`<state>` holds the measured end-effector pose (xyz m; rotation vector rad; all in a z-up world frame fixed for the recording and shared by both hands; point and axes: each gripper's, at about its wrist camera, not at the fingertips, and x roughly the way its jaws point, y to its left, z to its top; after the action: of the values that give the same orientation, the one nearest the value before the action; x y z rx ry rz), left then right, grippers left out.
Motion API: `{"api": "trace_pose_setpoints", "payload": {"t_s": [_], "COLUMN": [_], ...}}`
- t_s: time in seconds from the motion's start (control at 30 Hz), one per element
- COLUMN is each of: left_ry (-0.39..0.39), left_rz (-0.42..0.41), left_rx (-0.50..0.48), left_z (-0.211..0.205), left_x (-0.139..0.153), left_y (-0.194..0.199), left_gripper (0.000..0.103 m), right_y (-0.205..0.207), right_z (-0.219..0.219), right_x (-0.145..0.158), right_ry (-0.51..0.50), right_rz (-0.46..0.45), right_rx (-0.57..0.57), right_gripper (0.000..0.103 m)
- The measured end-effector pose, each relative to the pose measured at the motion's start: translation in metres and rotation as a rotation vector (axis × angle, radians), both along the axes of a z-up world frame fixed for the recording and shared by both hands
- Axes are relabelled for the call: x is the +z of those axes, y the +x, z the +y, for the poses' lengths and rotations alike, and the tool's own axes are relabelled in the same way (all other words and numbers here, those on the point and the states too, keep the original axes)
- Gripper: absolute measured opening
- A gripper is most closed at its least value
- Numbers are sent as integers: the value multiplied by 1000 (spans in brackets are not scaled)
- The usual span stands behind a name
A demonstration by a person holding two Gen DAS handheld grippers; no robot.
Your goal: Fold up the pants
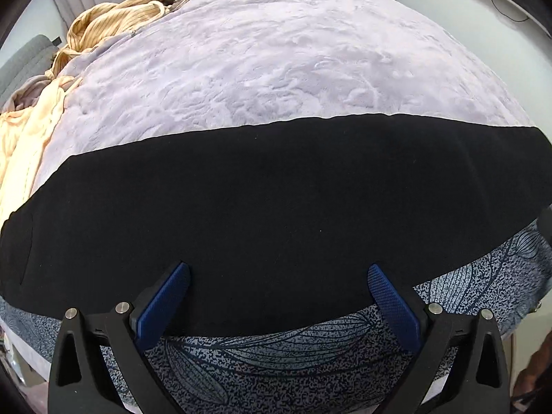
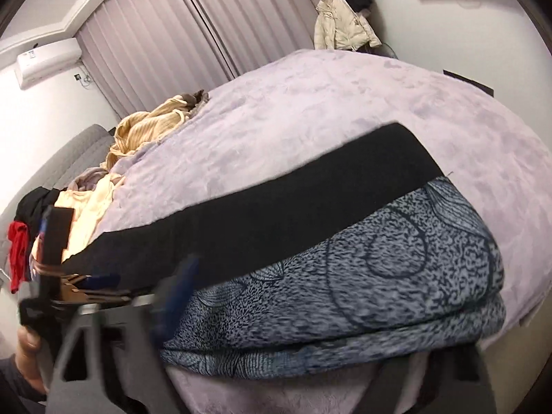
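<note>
Black pants (image 1: 262,203) lie flat in a long band across the near edge of a bed covered by a lilac plush blanket (image 1: 276,62), their near side overlapping a blue-grey leaf-print cloth (image 1: 276,352) that hangs at the bed's front. The left claw (image 1: 278,276) hovers just over the near hem of the pants, its blue pads (image 1: 165,296) spread wide apart with nothing between them. In the right wrist view the right claw (image 2: 310,293) is heavily blurred; only one blue pad (image 2: 179,286) shows beside the pants' near edge, and whether it has closed on the cloth cannot be told. A heap of yellow and cream garments (image 1: 103,31) sits at the far left of the blanket, well apart from the pants. The fabric looks soft, light and limp, likely to sag and slide rather than hold a crease, so a pinch through both layers at the hem or waistband corners, one claw per corner, seems the surest hold for the fold.
</note>
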<state>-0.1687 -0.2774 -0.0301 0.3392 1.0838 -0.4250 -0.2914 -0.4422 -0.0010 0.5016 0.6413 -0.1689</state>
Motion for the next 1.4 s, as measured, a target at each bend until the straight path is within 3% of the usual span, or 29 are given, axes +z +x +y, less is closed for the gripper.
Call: {"api": "trace_pose_setpoints", "payload": {"t_s": [0.03,0.13,0.2,0.27,0.3,0.4,0.53,0.63,0.7,0.77,0.83,0.9,1.03,1.07,1.23,1.3,1.4], "left_ry": [-9,-20,-33,-152,-174,-52,10,10,-43,-101,-88,-132,-222,-224,-227,-268,-268], "left_rz": [-1,0,59,133,132,44,-10,-10,40,1,-33,12,63,58,23,52,113], "left_rx": [-1,-13,-5,12,18,7,11,-15,16,62,127,188,311,334,383,366,339], "left_z": [-4,-1,2,7,4,-27,-48,-44,-21,0,23,52,114,152,230,248,285], "left_x": [-2,-6,4,16,17,-2,-6,-2,11,28,35,35,34,31,31,29,16], "left_y": [-3,-4,-2,-2,-3,0,-7,-17,-15,-15,-11,0,23,46,82,109,136], "left_gripper": [103,103,103,103,103,103,103,103,103,103,103,103,103,103,103,103,103], "right_y": [7,17,17,18,20,29,31,29,32,33,37,43,60,68,107,119,131], "right_z": [-1,-4,8,22,28,37,45,50,57,67,83,101,167,186,273,304,339], "right_x": [-1,-5,12,27,30,28,23,26,33,44,55,67,88,88,59,36,1], "right_ry": [-5,4,-48,-123,-151,-181,-181,-220,-255,-306,-353,-399,-594,-649,-874,-938,-1018], "right_rz": [38,91,73,49,50,100,143,157,163,153,143,128,78,74,75,97,150], "right_rx": [3,-6,-4,0,1,-9,-10,-15,-26,-26,-27,-12,66,89,232,303,403], "right_gripper": [34,30,27,26,26,26,26,25,22,21,19,18,18,18,18,18,17]}}
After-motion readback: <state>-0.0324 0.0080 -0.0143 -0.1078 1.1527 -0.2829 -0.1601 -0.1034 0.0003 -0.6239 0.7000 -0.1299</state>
